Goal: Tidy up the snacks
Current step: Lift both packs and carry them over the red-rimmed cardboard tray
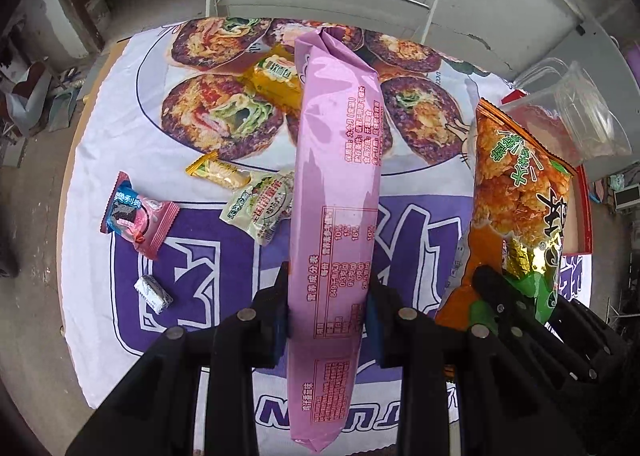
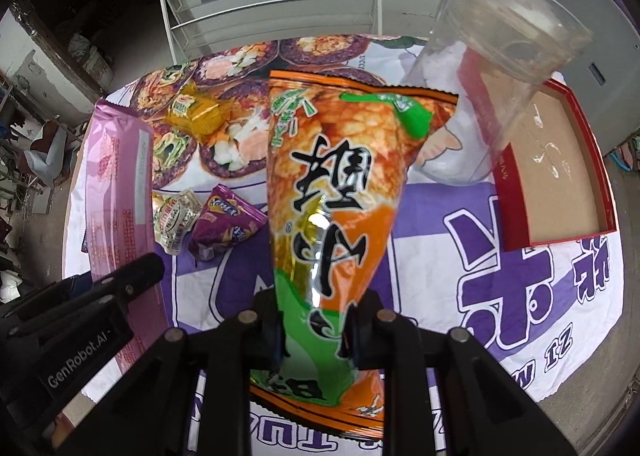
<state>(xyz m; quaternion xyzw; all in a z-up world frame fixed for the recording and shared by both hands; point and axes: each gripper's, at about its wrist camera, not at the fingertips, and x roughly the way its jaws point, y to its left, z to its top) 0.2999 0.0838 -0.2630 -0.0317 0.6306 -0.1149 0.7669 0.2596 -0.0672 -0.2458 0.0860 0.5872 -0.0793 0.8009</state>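
My left gripper (image 1: 328, 316) is shut on a long pink biscuit packet (image 1: 336, 184), which hangs above the printed tablecloth (image 1: 100, 160). My right gripper (image 2: 318, 330) is shut on an orange and green snack bag (image 2: 332, 176), pinched near its lower end and lifted off the table. In the left wrist view that bag (image 1: 516, 192) and the right gripper (image 1: 532, 312) show at the right. In the right wrist view the pink packet (image 2: 120, 184) and the left gripper (image 2: 80, 308) show at the left.
Small snacks lie on the cloth: a yellow pack (image 1: 276, 80), a yellow bar (image 1: 218, 172), a pale green pack (image 1: 268, 204), a pink and blue sachet (image 1: 140, 212), a silver sweet (image 1: 154, 292), a purple pouch (image 2: 224, 224). A clear plastic cup (image 2: 492, 68) and a red tray (image 2: 560, 172) stand right. A white wire rack (image 2: 264, 0) is behind.
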